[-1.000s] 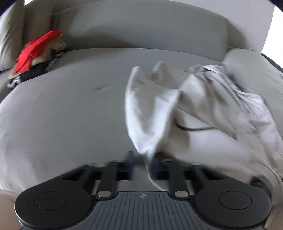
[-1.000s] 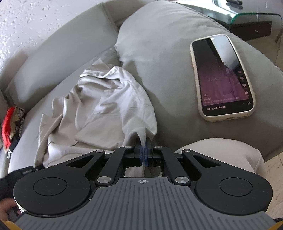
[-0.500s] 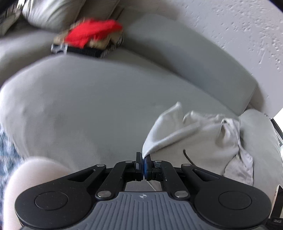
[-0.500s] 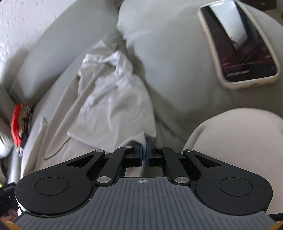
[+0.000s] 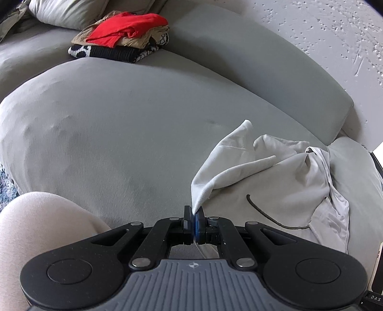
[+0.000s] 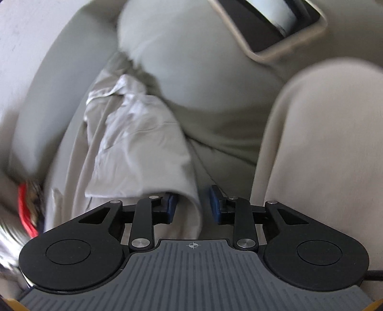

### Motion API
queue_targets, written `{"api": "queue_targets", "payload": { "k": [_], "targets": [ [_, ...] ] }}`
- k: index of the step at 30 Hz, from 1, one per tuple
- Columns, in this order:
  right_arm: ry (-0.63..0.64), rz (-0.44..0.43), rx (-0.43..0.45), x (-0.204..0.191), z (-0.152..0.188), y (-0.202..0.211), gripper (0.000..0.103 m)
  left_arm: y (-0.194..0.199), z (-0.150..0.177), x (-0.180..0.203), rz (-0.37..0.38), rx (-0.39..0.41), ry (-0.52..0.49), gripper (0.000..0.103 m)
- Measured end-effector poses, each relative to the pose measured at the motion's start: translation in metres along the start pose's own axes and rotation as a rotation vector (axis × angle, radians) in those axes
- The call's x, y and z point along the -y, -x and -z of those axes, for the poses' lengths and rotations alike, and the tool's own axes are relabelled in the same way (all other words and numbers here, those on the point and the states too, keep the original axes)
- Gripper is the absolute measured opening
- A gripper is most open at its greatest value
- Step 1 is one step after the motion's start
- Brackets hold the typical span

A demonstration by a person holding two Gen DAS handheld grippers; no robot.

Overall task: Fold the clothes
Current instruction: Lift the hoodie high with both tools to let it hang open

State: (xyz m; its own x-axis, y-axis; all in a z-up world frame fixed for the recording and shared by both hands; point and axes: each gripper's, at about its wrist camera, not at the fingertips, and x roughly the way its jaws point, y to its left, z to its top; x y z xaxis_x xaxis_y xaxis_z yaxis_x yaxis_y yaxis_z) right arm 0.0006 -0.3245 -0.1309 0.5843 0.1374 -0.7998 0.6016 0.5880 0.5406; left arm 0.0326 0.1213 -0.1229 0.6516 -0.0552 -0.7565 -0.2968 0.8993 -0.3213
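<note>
- Grey upholstery covered the sofa [image 5: 143, 134]: a broad seat cushion, with a long back cushion [image 5: 239, 62] running along its far side.
- Behind the back cushion stood a white wall [image 5: 335, 28] with a rough, speckled texture.
- At the far left of the seat lay a pile of clothes [image 5: 122, 39], a red piece on top, a tan one under it and a black-and-white patterned one at the bottom; a pale pillow [image 5: 64, 12] sat just beyond it.
- On the rounded armrest [image 6: 191, 59] at the right, a phone [image 6: 270, 26] in a pale case lay screen up, seen from the right wrist.
- A person's knee in pale trousers [image 6: 323, 148] showed near and to the right of that view; another knee [image 5: 40, 229] showed at the near left of the left wrist view.
- The light grey garment [image 5: 282, 181] lay crumpled on the right part of the seat, against the armrest, with soft folds, one corner peaking up and a dark drawstring [image 5: 270, 216] curving across it.
- The left gripper [image 5: 193, 221] had its fingers pressed together, pinching a near corner of the garment, which rose taut from the pads.
- The right gripper [image 6: 191, 205] had just been opening; its fingers stood spread, with a fold of the garment's edge hanging loose between the blue pads.
</note>
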Motion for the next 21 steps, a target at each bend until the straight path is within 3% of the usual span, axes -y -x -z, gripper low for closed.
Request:
{"api": "queue_targets", "payload": {
  "k": [5, 7, 8, 9, 12, 14, 16, 18, 21],
  "targets": [
    [-0.041, -0.076, -0.009, 0.009, 0.007, -0.002, 0.034, -0.006, 0.001, -0.001, 0.005, -0.016, 0.009, 0.002],
    [-0.008, -0.068, 0.003, 0.005, 0.011, -0.001, 0.026, -0.009, 0.000, -0.002, 0.008, -0.022, 0.017, 0.002],
    [0.011, -0.058, 0.007, 0.003, 0.013, 0.000, 0.018, -0.010, 0.000, -0.002, 0.010, -0.025, 0.022, 0.002],
    [0.021, -0.056, 0.005, 0.002, 0.013, 0.001, 0.003, -0.010, 0.000, -0.003, 0.013, -0.027, 0.028, 0.002],
    [-0.012, -0.116, -0.063, 0.000, 0.006, 0.002, 0.001, -0.008, -0.003, -0.005, 0.050, -0.058, 0.048, 0.001],
    [-0.076, -0.191, -0.140, -0.002, -0.001, 0.004, 0.001, -0.006, -0.009, -0.010, 0.143, -0.134, 0.112, 0.001],
    [-0.172, -0.340, -0.221, -0.008, -0.014, 0.013, 0.001, -0.003, -0.017, -0.014, 0.267, -0.216, 0.187, 0.001],
    [-0.165, -0.472, -0.198, -0.037, -0.036, 0.035, 0.001, 0.003, -0.033, -0.013, 0.402, -0.264, 0.268, 0.000],
    [-0.089, -0.655, -0.047, -0.096, -0.077, 0.096, 0.001, 0.044, -0.082, 0.005, 0.609, -0.144, 0.331, 0.000]
  ]
}}
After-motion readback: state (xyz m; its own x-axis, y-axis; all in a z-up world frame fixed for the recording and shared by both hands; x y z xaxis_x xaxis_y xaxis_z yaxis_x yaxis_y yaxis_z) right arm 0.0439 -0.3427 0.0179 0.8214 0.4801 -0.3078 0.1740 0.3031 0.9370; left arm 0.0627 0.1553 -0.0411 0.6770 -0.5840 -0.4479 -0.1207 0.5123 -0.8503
